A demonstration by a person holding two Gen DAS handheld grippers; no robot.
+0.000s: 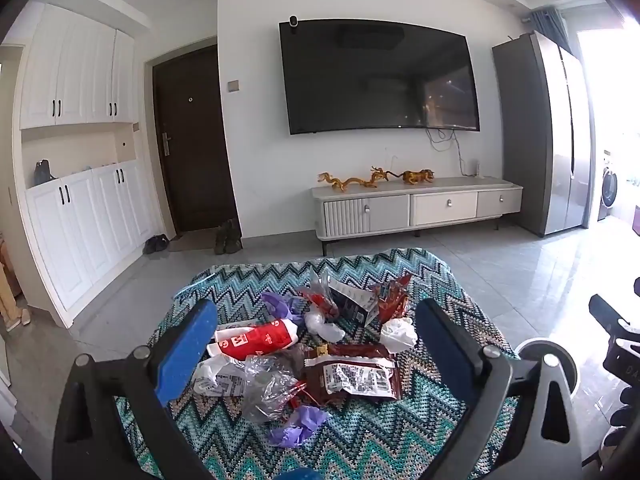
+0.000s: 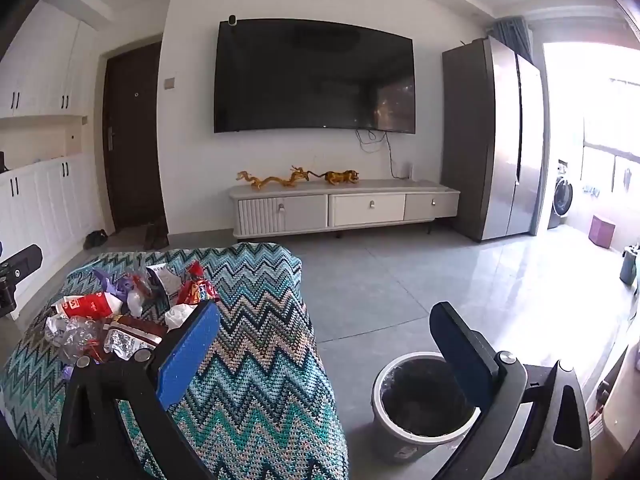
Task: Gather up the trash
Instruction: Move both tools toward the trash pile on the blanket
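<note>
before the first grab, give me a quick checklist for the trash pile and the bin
1. Left gripper open and empty: ok, its jaws stand wide apart on either side of the trash pile.
2. Right gripper open and empty: ok, nothing between its fingers.
3. Bin within view and uncovered: ok, it stands on the floor beside the zigzag blanket, no lid on it.
4. Bin has room: ok, the liner looks dark and empty.
5. A separate piece to take first: ok, the crumpled white tissue lies at the pile's right edge.
6. Dark red wrapper free of the clear plastic: cannot tell, they overlap.
</note>
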